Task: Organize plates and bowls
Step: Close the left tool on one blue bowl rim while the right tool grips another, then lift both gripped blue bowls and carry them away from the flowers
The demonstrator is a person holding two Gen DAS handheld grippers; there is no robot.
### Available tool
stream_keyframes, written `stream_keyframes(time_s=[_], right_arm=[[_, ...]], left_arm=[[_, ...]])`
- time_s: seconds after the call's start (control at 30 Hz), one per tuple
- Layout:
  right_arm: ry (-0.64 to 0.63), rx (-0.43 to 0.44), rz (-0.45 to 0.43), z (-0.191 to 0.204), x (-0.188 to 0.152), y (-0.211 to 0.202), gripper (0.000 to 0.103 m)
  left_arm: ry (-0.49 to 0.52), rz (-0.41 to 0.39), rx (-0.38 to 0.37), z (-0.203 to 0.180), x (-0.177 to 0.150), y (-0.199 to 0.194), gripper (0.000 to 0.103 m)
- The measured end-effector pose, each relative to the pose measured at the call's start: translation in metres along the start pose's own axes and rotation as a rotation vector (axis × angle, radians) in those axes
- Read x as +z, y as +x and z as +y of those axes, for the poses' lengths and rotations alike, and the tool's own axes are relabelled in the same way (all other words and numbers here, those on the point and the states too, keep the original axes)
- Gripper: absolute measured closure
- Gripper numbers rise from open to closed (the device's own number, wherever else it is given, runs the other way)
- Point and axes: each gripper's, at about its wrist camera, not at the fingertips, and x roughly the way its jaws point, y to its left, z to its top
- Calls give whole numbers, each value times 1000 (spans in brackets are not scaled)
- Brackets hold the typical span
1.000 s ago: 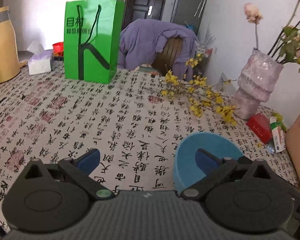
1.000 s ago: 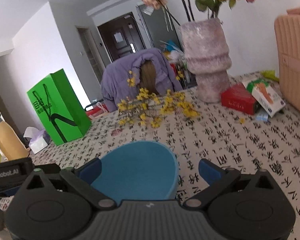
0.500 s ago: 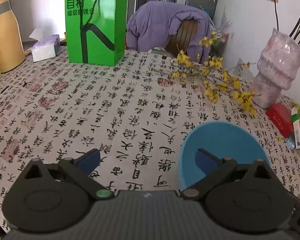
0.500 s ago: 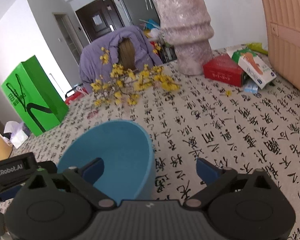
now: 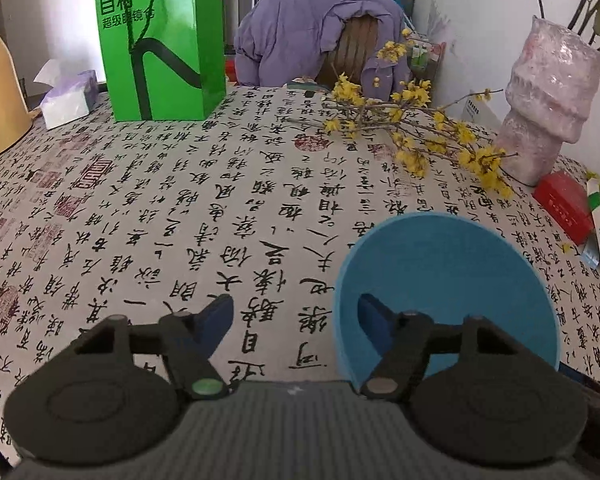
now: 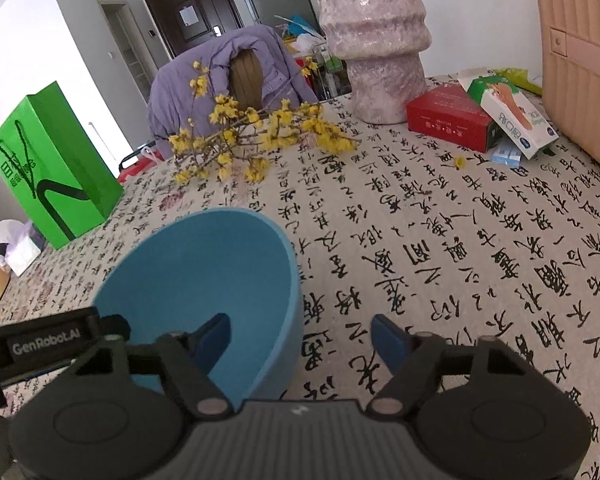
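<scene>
- Blue bowl (image 5: 448, 280) sits upright on the bench (image 5: 220, 208), near the front of the patterned cloth; it's round, so no long axis to line up with.
- Your left gripper (image 5: 296, 314) straddles the bowl's left wall: right finger inside the bowl, left finger outside over the cloth. Jaws have just been closing, but the pads don't look pressed on the wall yet, so not gripping.
- Your right gripper (image 6: 300, 332) straddles the bowl's (image 6: 204, 280) right wall the same way: left finger inside, right finger outside. Jaws also just been closing, gap either side of the wall, nothing held.
- Both grippers are about equally near, one on each side of the bowl, both angled down at it.
- Judgement: the next move turns on the rim wall lying between each pair of fingers; close further and you pinch it.
- Behind the bowl: the yellow flower branches (image 5: 416, 140) lie on the cloth, apart from it.
- Behind and right of the bowl: pink vase (image 5: 548, 100), red box (image 5: 564, 204), both clear of it.
- Behind and left of the bowl: green bag (image 5: 160, 40), well apart.
- Left of the bowl is open cloth, your best room for moving it.
- No plates in view.
</scene>
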Motion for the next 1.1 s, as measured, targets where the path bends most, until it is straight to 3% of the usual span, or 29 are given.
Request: stream_keyframes(time_s=[0.13, 0.27, 0.33, 0.47, 0.6, 1.1], right_arm=[[3, 2, 10, -1, 0, 3, 44], [2, 22, 20, -1, 0, 5, 56], [2, 27, 26, -1, 0, 7, 62], [-3, 29, 30, -1, -1, 11, 66], [-7, 44, 28, 0, -2, 12, 85], [-18, 26, 16, 1, -2, 14, 90]], left_arm=[[18, -1, -10, -4, 0, 1, 50], [41, 4, -33, -8, -2, 3, 77], [41, 9, -43, -11, -2, 4, 81], [50, 16, -48, -13, -3, 8, 81], [57, 8, -63, -14, -3, 5, 87], [77, -1, -72, -19, -9, 10, 89]])
